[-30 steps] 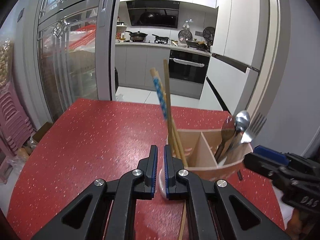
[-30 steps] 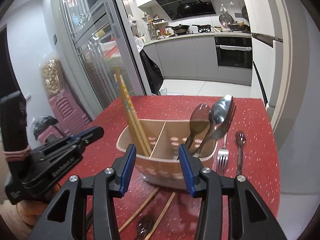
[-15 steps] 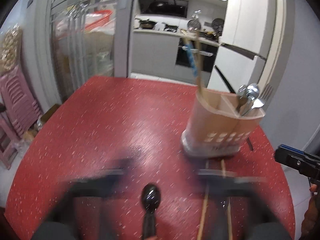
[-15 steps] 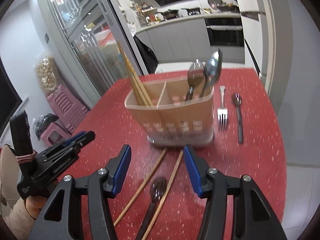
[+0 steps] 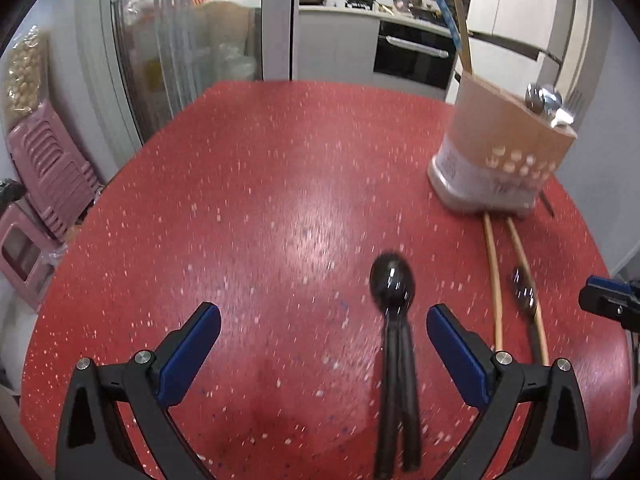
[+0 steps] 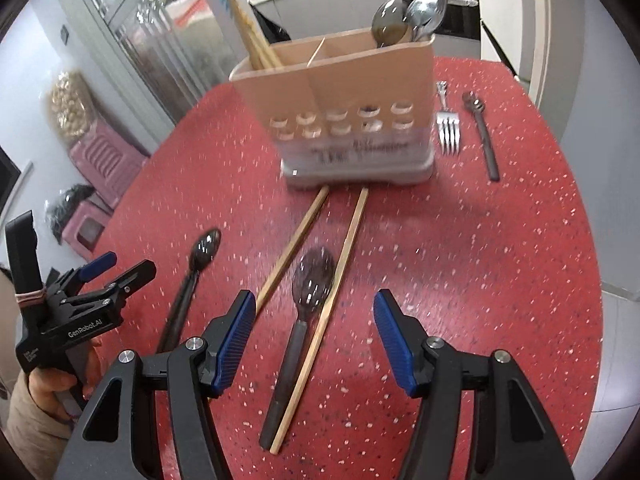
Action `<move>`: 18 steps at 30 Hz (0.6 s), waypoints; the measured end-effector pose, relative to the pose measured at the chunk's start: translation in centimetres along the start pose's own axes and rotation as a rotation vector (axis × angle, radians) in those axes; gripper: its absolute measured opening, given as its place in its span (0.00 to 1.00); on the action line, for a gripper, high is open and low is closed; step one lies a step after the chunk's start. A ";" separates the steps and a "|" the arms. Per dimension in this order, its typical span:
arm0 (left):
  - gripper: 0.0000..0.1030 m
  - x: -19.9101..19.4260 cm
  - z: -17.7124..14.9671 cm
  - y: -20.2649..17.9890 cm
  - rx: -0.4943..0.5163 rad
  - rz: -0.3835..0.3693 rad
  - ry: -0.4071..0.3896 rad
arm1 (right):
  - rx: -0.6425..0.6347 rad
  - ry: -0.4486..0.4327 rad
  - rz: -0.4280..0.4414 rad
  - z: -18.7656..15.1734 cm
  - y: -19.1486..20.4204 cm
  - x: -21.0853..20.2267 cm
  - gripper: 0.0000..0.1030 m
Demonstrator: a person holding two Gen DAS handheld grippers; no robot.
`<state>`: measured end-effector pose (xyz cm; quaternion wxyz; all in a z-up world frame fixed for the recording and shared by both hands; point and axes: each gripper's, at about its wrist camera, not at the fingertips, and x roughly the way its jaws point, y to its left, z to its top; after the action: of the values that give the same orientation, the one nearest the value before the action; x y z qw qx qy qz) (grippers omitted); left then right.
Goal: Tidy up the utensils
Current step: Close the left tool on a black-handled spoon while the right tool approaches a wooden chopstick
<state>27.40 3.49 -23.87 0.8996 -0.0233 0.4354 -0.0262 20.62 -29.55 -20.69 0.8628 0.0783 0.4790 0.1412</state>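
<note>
A tan utensil holder [image 6: 340, 108] stands on the red table, with chopsticks in its left compartment and spoons in its right; it shows at the far right of the left wrist view [image 5: 496, 152]. My left gripper [image 5: 324, 336] is open above a black spoon [image 5: 394, 320], which lies between its fingers nearer the right one. My right gripper [image 6: 314, 328] is open above a second dark spoon [image 6: 304, 320] and two loose chopsticks [image 6: 320, 316]. The left gripper [image 6: 96, 280] and its black spoon [image 6: 192, 276] show at the left of the right wrist view.
A fork [image 6: 447, 128] and a dark-handled spoon [image 6: 482, 132] lie on the red table [image 5: 240, 208] right of the holder. Pink stools [image 5: 44, 184] stand off the table's left edge. Glass cabinet doors and a kitchen lie beyond.
Both grippers have pulled back from the holder and lowered toward the table. The left gripper, shut a second ago, has opened wide. The loose spoons and chopsticks now lie in front of the grippers.
</note>
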 end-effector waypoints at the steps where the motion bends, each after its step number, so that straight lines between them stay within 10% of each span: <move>1: 1.00 0.2 -0.4 0.1 0.008 -0.002 0.008 | -0.005 0.007 -0.011 -0.2 0.1 0.2 0.63; 18: 1.00 2.8 -3.7 -0.6 0.106 0.010 0.108 | 0.055 0.072 -0.061 -1.3 -1.4 2.2 0.63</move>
<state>26.23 2.65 -28.34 0.8750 0.0278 0.4812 -0.0460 20.87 -30.22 -23.52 0.8464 0.0820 0.5157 0.1043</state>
